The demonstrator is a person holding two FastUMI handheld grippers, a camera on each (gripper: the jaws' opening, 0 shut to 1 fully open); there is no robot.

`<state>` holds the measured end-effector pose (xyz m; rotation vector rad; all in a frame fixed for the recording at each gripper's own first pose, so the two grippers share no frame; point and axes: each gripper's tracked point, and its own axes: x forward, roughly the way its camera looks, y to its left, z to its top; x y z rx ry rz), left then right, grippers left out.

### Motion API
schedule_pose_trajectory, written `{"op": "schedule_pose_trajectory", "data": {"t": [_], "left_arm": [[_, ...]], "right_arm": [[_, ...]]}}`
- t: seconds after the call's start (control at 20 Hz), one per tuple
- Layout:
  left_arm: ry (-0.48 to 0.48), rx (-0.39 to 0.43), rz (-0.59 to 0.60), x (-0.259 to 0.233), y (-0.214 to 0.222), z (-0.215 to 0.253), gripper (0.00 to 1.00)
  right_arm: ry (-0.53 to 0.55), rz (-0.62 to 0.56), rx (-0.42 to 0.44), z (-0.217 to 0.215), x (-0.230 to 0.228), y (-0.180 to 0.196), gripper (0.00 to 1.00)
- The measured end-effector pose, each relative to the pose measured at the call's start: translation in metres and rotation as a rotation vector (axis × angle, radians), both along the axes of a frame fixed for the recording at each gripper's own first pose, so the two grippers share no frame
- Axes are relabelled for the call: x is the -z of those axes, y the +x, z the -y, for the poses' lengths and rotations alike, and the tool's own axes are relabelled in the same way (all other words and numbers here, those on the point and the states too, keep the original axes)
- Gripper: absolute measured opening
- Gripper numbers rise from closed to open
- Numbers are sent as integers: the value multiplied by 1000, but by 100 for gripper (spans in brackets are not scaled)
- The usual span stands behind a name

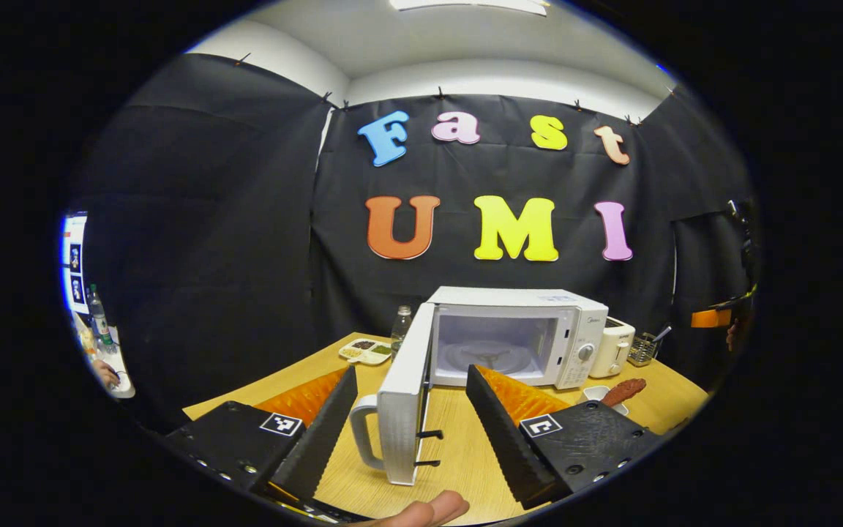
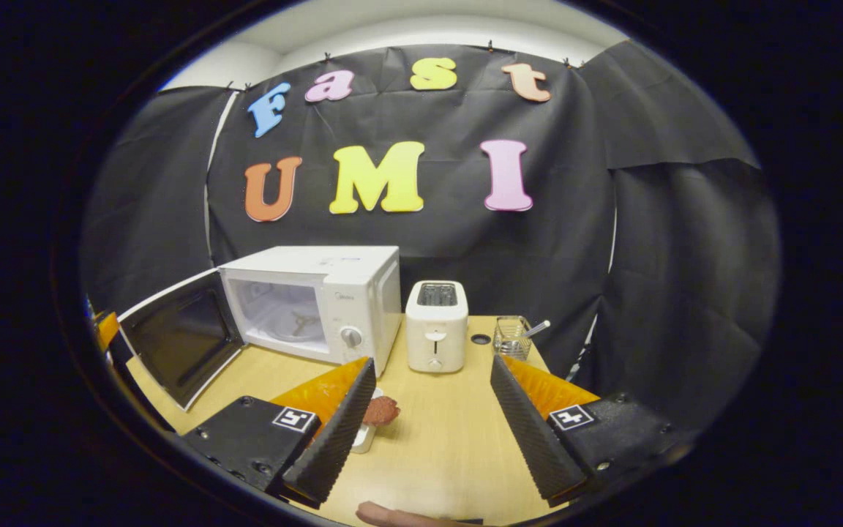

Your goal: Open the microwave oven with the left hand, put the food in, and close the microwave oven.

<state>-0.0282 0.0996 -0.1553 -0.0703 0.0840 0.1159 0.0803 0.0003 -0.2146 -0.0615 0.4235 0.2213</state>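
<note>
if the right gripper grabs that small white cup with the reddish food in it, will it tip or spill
Probably tippy: the small white cup looks narrow, and the reddish food overhangs its rim, so it seems top-heavy. The food sits loose and may slide out if tilted. The cup looks rigid, so it should not deform.

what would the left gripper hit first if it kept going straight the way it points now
Probably the open microwave door, whose edge and handle stand between the open left gripper fingers; the cavity lies beyond, though depth is uncertain.
</note>
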Motion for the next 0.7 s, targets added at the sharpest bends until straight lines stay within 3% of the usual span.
{"op": "schedule_pose_trajectory", "data": {"t": [0.35,0.55,0.6,0.65,0.7], "left_arm": [[37,59,85,-61,29,43,92],[45,95,129,-76,43,67,92],[46,103,137,-78,45,72,92],[44,100,142,-78,44,73,92],[37,102,143,-77,46,76,93]], "right_arm": [[54,-222,-94,-13,62,31,100],[163,-394,-142,-28,106,42,100],[197,-441,-156,-32,115,42,89],[226,-482,-168,-37,126,45,96],[249,-521,-178,-39,134,45,95]]}}
